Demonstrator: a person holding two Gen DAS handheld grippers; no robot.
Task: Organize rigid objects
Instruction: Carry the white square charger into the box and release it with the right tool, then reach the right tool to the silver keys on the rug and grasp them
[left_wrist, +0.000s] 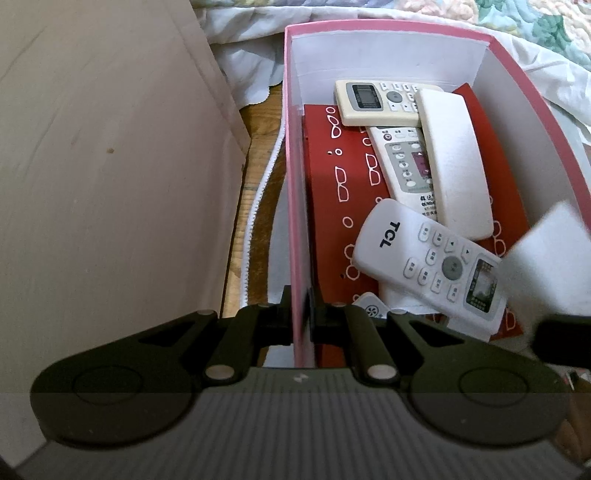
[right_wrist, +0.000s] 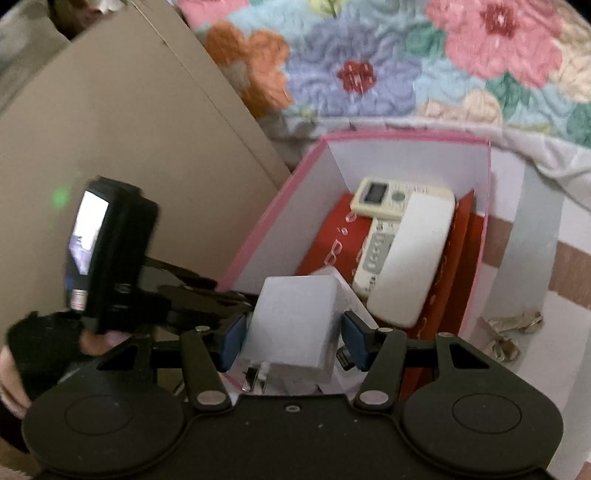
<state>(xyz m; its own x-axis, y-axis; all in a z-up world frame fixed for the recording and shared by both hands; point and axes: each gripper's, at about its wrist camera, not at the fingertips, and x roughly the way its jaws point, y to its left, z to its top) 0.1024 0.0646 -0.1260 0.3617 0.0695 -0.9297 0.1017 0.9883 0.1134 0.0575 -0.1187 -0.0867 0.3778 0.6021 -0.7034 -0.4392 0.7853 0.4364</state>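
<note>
A pink box (left_wrist: 388, 26) with white inner walls holds several remotes on a red card (left_wrist: 332, 184) printed with glasses. Among them are a white TCL remote (left_wrist: 424, 258), a yellowed remote (left_wrist: 376, 103) and a face-down white remote (left_wrist: 454, 158). My left gripper (left_wrist: 301, 306) is shut on the box's left wall. My right gripper (right_wrist: 293, 332) is shut on a white plug-in charger (right_wrist: 291, 317), its prongs pointing toward the camera, just above the box's near end. In the left wrist view the charger (left_wrist: 546, 266) is a white blur at the right.
A beige cabinet panel (left_wrist: 110, 147) stands close on the left of the box. A floral quilt (right_wrist: 369, 66) hangs behind it. A white zipper strip (left_wrist: 258, 199) lies on the wooden floor (left_wrist: 255, 155). Small metal pieces (right_wrist: 513, 332) lie right of the box.
</note>
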